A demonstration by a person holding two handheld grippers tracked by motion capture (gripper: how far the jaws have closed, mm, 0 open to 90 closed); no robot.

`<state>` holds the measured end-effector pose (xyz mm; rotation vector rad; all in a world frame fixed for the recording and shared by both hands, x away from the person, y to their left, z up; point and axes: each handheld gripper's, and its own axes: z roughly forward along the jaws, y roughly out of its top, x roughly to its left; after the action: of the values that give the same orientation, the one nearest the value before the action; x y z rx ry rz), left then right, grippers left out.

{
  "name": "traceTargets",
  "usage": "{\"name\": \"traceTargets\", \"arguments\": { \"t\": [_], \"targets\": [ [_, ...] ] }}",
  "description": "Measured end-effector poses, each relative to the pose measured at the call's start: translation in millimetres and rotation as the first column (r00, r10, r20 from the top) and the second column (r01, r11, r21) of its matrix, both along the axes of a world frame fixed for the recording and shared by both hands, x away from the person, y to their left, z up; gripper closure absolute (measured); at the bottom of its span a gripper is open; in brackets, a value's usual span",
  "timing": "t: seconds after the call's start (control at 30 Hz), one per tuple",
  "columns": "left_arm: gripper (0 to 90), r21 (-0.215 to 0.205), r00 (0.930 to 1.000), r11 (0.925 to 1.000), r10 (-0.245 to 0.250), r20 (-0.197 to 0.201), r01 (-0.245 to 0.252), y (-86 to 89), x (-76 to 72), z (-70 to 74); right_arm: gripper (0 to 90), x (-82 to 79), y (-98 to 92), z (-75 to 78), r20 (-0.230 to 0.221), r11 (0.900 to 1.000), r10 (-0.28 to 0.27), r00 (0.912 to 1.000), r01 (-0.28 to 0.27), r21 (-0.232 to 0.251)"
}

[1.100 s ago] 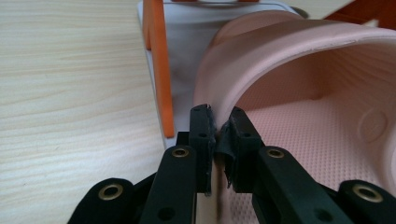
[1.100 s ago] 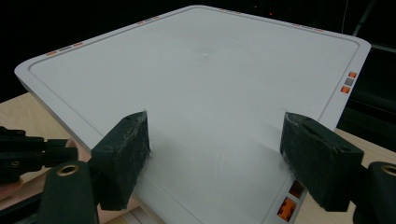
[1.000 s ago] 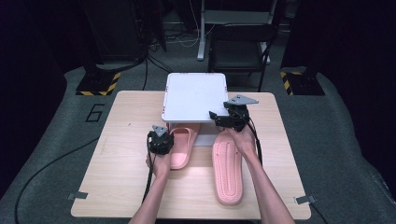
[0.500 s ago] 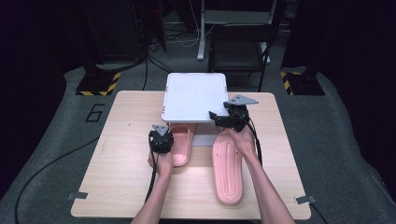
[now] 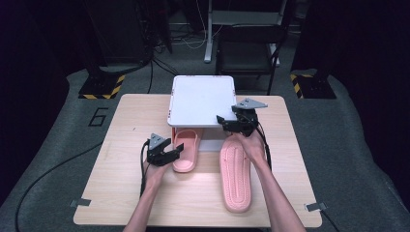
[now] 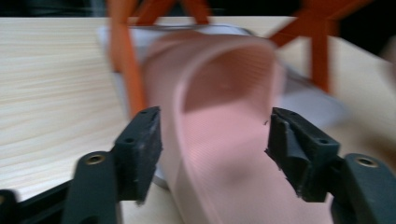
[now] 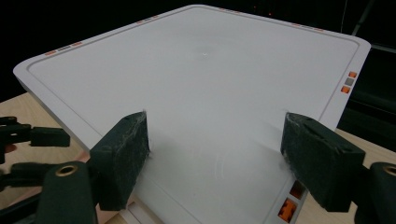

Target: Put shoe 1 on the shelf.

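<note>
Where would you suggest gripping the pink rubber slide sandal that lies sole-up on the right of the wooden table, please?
Probably across the heel end of the pink sole-up slide sandal, from the near table edge. It lies lengthwise toward the person, and its toe end sits close under the right hand-held gripper by the white two-tier rack, so the heel is free on both sides.

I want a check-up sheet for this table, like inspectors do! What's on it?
Surface: wooden table, bare around the work.
Job's things: left slipper toe-in under the white shelf; right slipper lying sole-up.
Clutter: nothing seen.
Grippers: left gripper has just been opening, jaws wide either side of the left slipper's heel, not pressing; right gripper open above the shelf top.
Cables: black cable trails over the floor.
Surroundings: dark room, hazard-striped feet, chair.
</note>
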<state>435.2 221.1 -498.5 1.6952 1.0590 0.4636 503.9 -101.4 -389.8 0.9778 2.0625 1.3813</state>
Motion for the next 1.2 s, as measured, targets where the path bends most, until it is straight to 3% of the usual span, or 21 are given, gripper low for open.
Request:
{"name": "traceTargets", "arguments": {
  "t": [0.1, 0.13, 0.2, 0.27, 0.3, 0.37, 0.4, 0.47, 0.5, 0.6, 0.63, 0.67, 0.73, 0.8, 0.83, 0.93, 1.0, 1.1, 1.13, 1.2],
  "targets": [
    [19.6, 0.010, 0.9929, 0.9929, -0.119, 0.009, 0.118, 12.2, -10.9, 4.0, 23.0, -0.9, 0.0, -0.5, 0.001, 1.000, -0.004, 1.0000, 0.004, 0.006],
    [15.5, 0.049, 0.9850, 0.9839, -0.173, 0.008, 0.172, 19.6, -18.1, 4.5, 23.0, -1.1, 0.1, -0.3, 0.002, 1.000, -0.004, 1.0000, 0.004, 0.003],
    [15.5, 0.049, 0.9827, 0.9819, -0.184, 0.020, 0.183, 21.7, -22.5, 3.8, 23.0, -1.0, 0.1, -0.2, 0.004, 1.000, -0.003, 1.0000, 0.003, 0.002],
    [15.2, 0.074, 0.9771, 0.9754, -0.210, 0.030, 0.208, 26.8, -29.9, 1.0, 23.0, -0.9, 0.2, 0.0, 0.003, 1.000, -0.003, 1.0000, 0.003, 0.000],
    [15.2, 0.101, 0.9727, 0.9686, -0.231, 0.025, 0.227, 29.6, -32.5, -0.9, 23.0, -0.9, 0.2, 0.0, 0.003, 1.000, -0.003, 1.0000, 0.003, 0.000],
    [15.2, 0.122, 0.9700, 0.9630, -0.243, 0.004, 0.241, 30.2, -37.2, -6.1, 23.0, -1.0, 0.2, 0.5, -0.002, 1.000, -0.002, 1.0000, 0.002, -0.006],
    [15.3, 0.142, 0.9655, 0.9554, -0.260, -0.011, 0.259, 26.9, -40.0, -11.7, 23.0, -1.0, 0.7, 0.7, -0.003, 1.000, -0.004, 1.0000, 0.004, -0.005],
    [15.3, 0.150, 0.9665, 0.9552, -0.256, -0.015, 0.256, 22.9, -41.3, -14.5, 23.0, -0.8, 1.3, 0.6, 0.000, 1.000, -0.006, 1.0000, 0.006, -0.002],
    [15.3, 0.194, 0.9668, 0.9477, -0.255, -0.016, 0.253, 16.1, -41.0, -18.1, 23.0, -0.8, 1.3, 0.7, 0.001, 1.000, -0.006, 1.0000, 0.006, -0.003],
    [15.4, 0.216, 0.9658, 0.9416, -0.258, -0.031, 0.258, 9.9, -38.9, -20.8, 23.0, -1.2, 1.5, 0.8, -0.005, 1.000, -0.011, 0.9999, 0.011, 0.000],
    [15.5, 0.214, 0.9671, 0.9431, -0.249, -0.050, 0.254, 6.6, -37.4, -22.1, 23.0, -1.2, 1.2, 0.8, -0.005, 1.000, -0.008, 1.0000, 0.008, -0.002],
    [15.6, 0.233, 0.9710, 0.9428, -0.236, -0.036, 0.238, 4.5, -34.3, -23.1, 23.0, -1.0, 0.7, 1.0, -0.005, 1.000, -0.006, 1.0000, 0.006, -0.004],
    [15.6, 0.208, 0.9728, 0.9502, -0.226, -0.050, 0.232, -1.3, -31.8, -23.8, 23.0, -0.9, 0.5, 1.0, -0.005, 1.000, -0.005, 1.0000, 0.005, -0.005],
    [15.8, 0.231, 0.9754, 0.9476, -0.217, -0.040, 0.220, -5.2, -27.3, -22.4, 23.1, -1.0, 0.3, 1.0, -0.005, 1.000, -0.005, 1.0000, 0.005, -0.005],
    [15.9, 0.224, 0.9805, 0.9547, -0.194, -0.032, 0.196, -8.6, -25.4, -22.6, 23.1, -0.9, 0.3, 1.0, -0.005, 1.000, -0.004, 1.0000, 0.004, -0.006],
    [17.0, 0.227, 0.9857, 0.9592, -0.165, -0.034, 0.169, -13.2, -16.8, -19.8, 23.1, -0.8, 0.7, 0.9, -0.003, 1.000, -0.004, 1.0000, 0.004, -0.004],
    [17.8, 0.204, 0.9941, 0.9730, -0.102, -0.035, 0.108, -18.0, -6.9, -19.5, 23.1, -0.8, 0.6, 0.9, -0.004, 1.000, -0.004, 1.0000, 0.004, -0.004],
    [18.1, 0.196, 0.9957, 0.9767, -0.080, -0.047, 0.088, -19.3, 0.2, -19.0, 23.2, -0.8, 0.4, 1.0, -0.004, 1.000, -0.005, 1.0000, 0.005, -0.004],
    [18.4, 0.185, 0.9978, 0.9809, -0.053, -0.039, 0.059, -22.6, 6.9, -19.9, 23.2, -0.8, -0.1, 1.0, -0.004, 1.000, -0.002, 1.0000, 0.002, -0.005],
    [18.4, 0.197, 0.9980, 0.9786, -0.054, -0.033, 0.060, -23.2, 10.4, -19.5, 23.2, -0.8, -0.1, 1.0, -0.005, 1.000, -0.002, 1.0000, 0.002, -0.005]
  ]
}}
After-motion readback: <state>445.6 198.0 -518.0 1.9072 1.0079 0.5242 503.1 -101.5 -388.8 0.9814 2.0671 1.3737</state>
